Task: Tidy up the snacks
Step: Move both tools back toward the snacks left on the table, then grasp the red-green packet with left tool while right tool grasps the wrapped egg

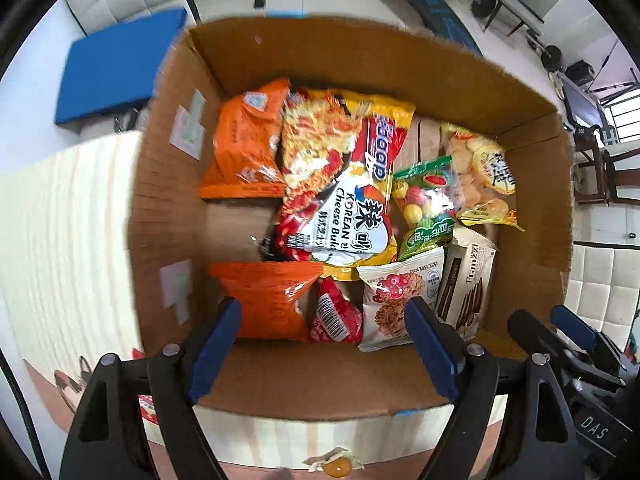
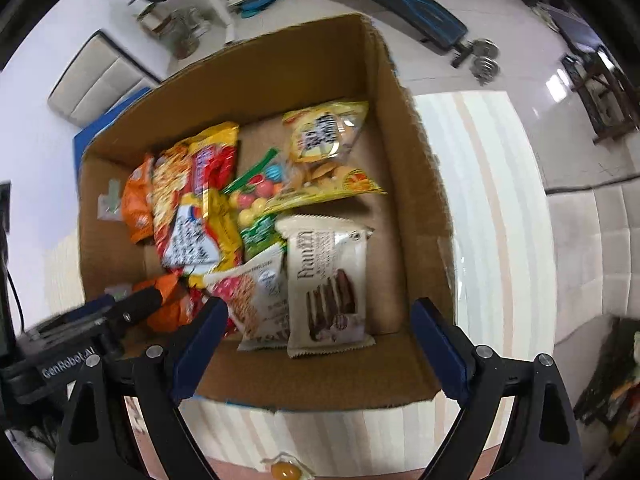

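Looking down into the cardboard box (image 1: 256, 376), both grippers hang over its near edge. The left gripper (image 1: 322, 344) has its jaws wide apart w/ nothing between them — just snacks far below. The right gripper (image 2: 320, 344) is wide open too, and holds nothing.

All the snacks sit inside the box, on the striped table (image 1: 68, 216). The big noodle bag (image 1: 340, 184) lies in the middle — its long side runs from the far wall toward the near wall, a bit slanted, w/ the words on it turned sideways. An orange bag (image 1: 244, 144) leans in the far left corner. Another orange bag (image 1: 268, 300) lies flat near the left gripper, its long side going left to right. A small red pack (image 1: 336, 316) is just beside it.

The wafer pack (image 2: 328, 284) lies at the near right, long side pointing near to far, its picture end toward the near wall. The oat cookie pack (image 2: 260, 296) touches its left side and tilts a bit. The green candy bag (image 2: 256, 204) sits behind those two. The yellow biscuit bag (image 2: 324, 140) is at the far right, close to the box wall.

In the left wrist view the right gripper shows at the right edge.
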`<state>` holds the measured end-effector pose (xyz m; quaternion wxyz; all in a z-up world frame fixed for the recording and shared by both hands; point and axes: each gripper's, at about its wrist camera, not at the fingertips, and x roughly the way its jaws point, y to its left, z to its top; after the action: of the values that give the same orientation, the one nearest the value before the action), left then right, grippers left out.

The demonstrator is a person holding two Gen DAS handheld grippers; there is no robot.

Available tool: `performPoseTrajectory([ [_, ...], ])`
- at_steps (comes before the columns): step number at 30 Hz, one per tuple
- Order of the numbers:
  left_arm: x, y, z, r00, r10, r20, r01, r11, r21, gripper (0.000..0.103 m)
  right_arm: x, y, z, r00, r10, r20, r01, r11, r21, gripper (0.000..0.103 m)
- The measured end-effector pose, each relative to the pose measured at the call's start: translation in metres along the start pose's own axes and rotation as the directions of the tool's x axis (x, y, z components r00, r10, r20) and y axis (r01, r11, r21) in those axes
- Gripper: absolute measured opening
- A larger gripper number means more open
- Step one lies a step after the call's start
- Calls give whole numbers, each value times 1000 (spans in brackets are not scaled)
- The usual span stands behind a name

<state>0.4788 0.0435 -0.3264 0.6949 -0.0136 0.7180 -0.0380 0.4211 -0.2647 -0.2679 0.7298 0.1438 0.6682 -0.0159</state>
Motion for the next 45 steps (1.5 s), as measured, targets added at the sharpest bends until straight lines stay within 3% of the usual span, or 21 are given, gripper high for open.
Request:
performPoseTrajectory([
  [10,-63,-2,-54,982,48,182,-46,999,-16,83,-44,18,-42,997,38,65,-29,992,-122,95],
  [17,-85,33,-115,960,74,268,-60,996,-59,83,-64,42,-102,992,105,64,-93,982,-163,95],
  [22,-66,78,-172,977,77,200,-64,996,-68,83,-37,57,-155,995,95,-8,-95,982,-161,95],
  [28,-10,145,-238,991,121,63,-115,989,-89,83,30,55,-212,983,109,-151,-114,993,-27,95],
  [34,32,187,-248,988,155,-4,-155,981,-120,83,88,45,-250,959,134,-250,-96,983,157,95],
  [37,53,197,-243,984,173,-34,-176,978,-111,83,105,42,-260,955,114,-275,-62,979,193,95],
  [41,81,206,-233,982,178,-67,-183,979,-85,83,120,42,-268,952,83,-295,-24,980,198,95],
  [45,100,205,-225,978,192,-83,-196,980,-37,83,124,50,-270,954,27,-297,12,992,128,95],
])
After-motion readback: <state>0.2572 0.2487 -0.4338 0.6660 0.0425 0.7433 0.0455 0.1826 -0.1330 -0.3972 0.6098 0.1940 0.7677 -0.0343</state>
